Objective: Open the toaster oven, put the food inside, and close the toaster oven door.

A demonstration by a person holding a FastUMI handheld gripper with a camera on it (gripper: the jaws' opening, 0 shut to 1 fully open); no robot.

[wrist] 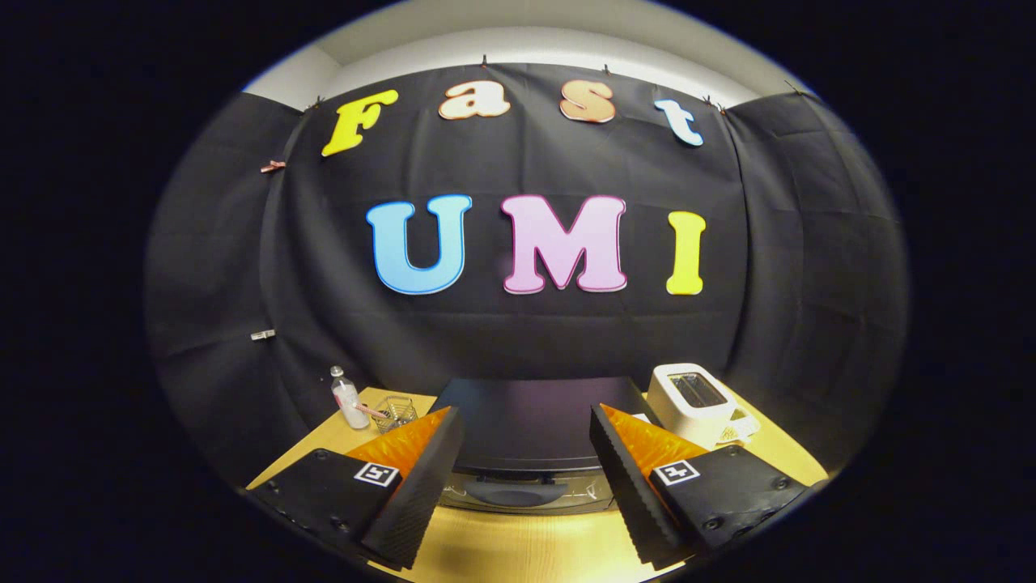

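Table (526,542): light wood, set against the black cloth wall (518,324).

Oven (534,429): dark, sits at the middle of the table, seen from above and in front. Its flat top faces up; the door (526,490) is at the near edge, closed, with a dark handle (518,490) across it. Glass of the door shows just under the top edge. The oven lies just ahead of the fingers and between them.

Gripper (522,478): held above the table's near edge, pointing at the oven. Fingers spread wide, nothing between them but the view of the oven door; neither finger touches the oven as far as I can tell. Left finger (417,486) and right finger (635,486) stand on either side of the handle.

Toaster (692,401): white, two-slot type, right of the oven, close beside its back corner. A small pale item (740,429) lies against the toaster's right side; too small to identify, possibly the food.

Bottle (348,397): clear plastic, upright, left of the oven near the wall.

Basket (396,413): small wire one, just right of the bottle, between it and the oven. A thin stick (371,410) leans from bottle to basket.
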